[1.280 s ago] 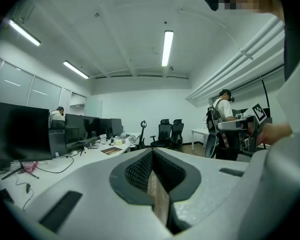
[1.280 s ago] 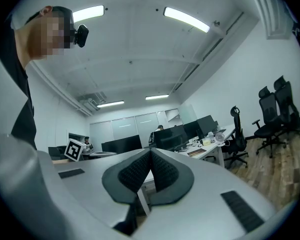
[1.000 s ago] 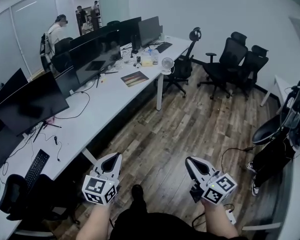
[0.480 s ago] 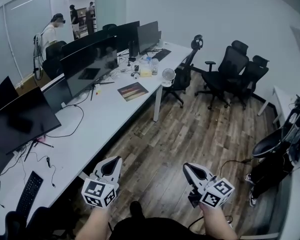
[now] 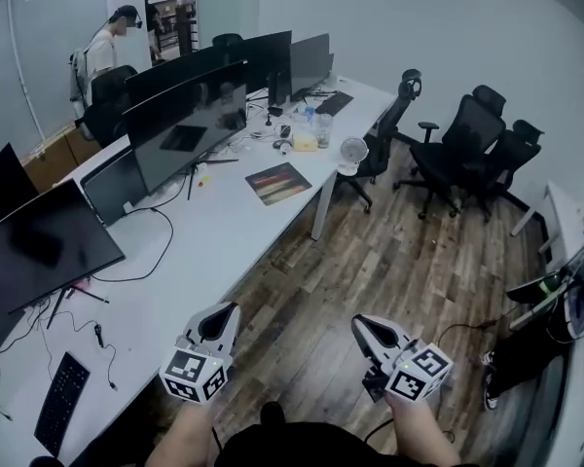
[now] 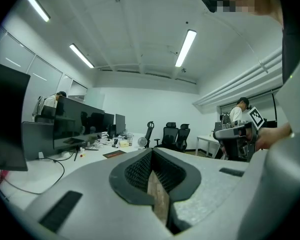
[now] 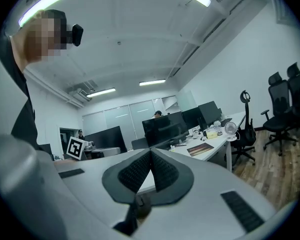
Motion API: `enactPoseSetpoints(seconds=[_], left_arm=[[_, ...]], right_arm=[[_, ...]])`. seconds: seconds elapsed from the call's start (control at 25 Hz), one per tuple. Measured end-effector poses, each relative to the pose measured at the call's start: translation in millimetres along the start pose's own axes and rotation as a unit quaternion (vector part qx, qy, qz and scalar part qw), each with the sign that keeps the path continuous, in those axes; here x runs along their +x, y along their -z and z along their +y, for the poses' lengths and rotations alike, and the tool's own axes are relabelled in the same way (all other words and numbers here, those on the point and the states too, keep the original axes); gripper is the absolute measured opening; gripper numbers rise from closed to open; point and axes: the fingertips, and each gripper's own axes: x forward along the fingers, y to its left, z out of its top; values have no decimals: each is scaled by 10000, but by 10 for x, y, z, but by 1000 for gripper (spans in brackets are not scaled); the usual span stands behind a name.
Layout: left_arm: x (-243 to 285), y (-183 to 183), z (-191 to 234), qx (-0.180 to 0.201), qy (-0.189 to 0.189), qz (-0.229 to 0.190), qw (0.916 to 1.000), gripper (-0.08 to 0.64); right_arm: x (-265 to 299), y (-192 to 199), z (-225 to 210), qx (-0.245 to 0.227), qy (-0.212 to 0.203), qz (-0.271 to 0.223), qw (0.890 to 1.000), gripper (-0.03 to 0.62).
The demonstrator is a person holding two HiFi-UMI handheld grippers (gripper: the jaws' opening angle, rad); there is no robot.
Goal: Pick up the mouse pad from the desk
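Wood floor (image 5: 370,261) runs through a big office room, and both claws are held out over it, side by side and apart from each other.

The left claw (image 5: 225,309) is clenched tight, and the left gripper view shows nothing between its jaws. The right claw (image 5: 359,323) is clenched tight too, and it is also empty.

Just left of the left claw is a long white tabletop (image 5: 214,236). A black keyboard (image 5: 60,402) lies on its near end, with thin black wires close by.

The mouse pad (image 5: 279,182) lies flat farther up the tabletop, near the edge that faces the floor. It is dark with reddish-brown colours on it. It is well apart from both claws, and nothing touches it.

Big black screens (image 5: 187,125) stand in a row behind the mouse pad. Past the mouse pad, a small white fan (image 5: 351,150) sits at the tabletop's edge, with some small things near it.

Black chairs (image 5: 472,134) stand on the floor far off to the right. A person (image 5: 107,42) stands at the far left, behind the screens.
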Motion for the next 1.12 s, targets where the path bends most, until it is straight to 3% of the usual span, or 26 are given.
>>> enactPoseSetpoints(seconds=[0.28, 0.52, 0.72, 0.96, 1.12], left_arm=[[58, -5, 480, -84, -68, -28, 9999, 9], [143, 42, 618, -224, -26, -63, 9997, 9], [275, 65, 743, -266, -89, -21, 9996, 9], [540, 146, 967, -282, -272, 109, 9992, 9], [917, 200, 1097, -322, -366, 260, 9985, 9]], right_arm=[[451, -28, 41, -56, -26, 46, 10000, 5], [579, -39, -86, -76, 124, 144, 9998, 5], [838, -38, -199, -62, -18, 221, 9997, 5], [1213, -3, -438, 12, -270, 329, 9991, 5], [1428, -37, -825, 142, -331, 346, 9988, 5]])
